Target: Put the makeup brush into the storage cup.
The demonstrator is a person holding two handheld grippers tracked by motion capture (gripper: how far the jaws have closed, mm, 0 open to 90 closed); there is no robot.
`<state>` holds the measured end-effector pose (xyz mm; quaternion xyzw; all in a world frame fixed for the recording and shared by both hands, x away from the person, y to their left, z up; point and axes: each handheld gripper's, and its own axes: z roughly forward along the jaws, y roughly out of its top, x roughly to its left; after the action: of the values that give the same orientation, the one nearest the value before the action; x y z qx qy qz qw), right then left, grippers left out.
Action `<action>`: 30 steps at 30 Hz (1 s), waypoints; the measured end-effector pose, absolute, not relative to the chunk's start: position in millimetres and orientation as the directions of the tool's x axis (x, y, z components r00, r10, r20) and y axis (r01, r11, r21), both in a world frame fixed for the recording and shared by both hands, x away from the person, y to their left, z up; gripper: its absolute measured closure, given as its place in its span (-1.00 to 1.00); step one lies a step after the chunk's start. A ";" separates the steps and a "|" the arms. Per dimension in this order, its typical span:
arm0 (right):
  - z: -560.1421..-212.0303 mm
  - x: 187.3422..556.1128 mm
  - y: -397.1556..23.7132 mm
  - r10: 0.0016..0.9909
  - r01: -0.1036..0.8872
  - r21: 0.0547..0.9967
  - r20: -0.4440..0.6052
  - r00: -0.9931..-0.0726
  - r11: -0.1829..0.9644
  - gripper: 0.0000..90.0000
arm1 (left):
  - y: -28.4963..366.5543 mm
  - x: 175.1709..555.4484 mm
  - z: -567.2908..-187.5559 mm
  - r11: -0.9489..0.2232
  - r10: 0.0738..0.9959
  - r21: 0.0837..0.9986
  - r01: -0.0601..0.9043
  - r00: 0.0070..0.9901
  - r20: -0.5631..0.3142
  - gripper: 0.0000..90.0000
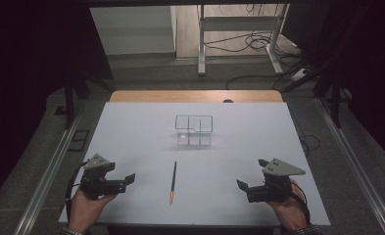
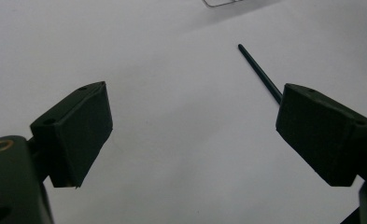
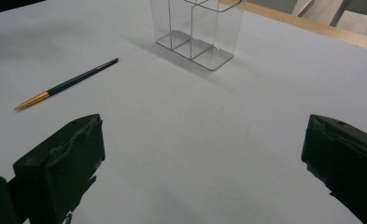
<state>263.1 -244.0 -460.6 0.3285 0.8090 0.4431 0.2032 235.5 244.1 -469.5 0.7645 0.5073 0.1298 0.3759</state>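
Mid-table: clear divided holder [image 1: 194, 130] empty; pencil [image 1: 173, 180] nearby; both hand-held grippers released.

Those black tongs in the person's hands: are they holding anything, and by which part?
Nothing is held. Both the left tongs and the right tongs stand open, and the pencil lies untouched on the table between them.

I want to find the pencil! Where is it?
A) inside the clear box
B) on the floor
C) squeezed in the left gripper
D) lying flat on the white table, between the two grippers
D: the pencil lies flat on the white table, between the left gripper and the right gripper, touching neither; the clear box stands farther back.
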 end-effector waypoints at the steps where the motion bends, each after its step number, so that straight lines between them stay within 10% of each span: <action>1: -460.7 263.2 -243.8 0.712 0.352 0.849 -0.040 -0.701 0.395 -1.00 | 242.2 237.0 -468.5 -0.212 0.871 0.704 0.678 0.458 -0.179 -0.75; 30: -463.0 265.2 -241.2 0.718 0.367 0.827 -0.062 -0.693 0.425 -1.00 | 208.4 278.8 -449.6 -0.375 0.841 0.554 0.743 0.524 -0.134 -0.72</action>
<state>265.2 -241.2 -463.0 0.3316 0.8181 0.4211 0.2083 278.8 208.4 -449.6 0.8246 0.4803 0.0855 0.2863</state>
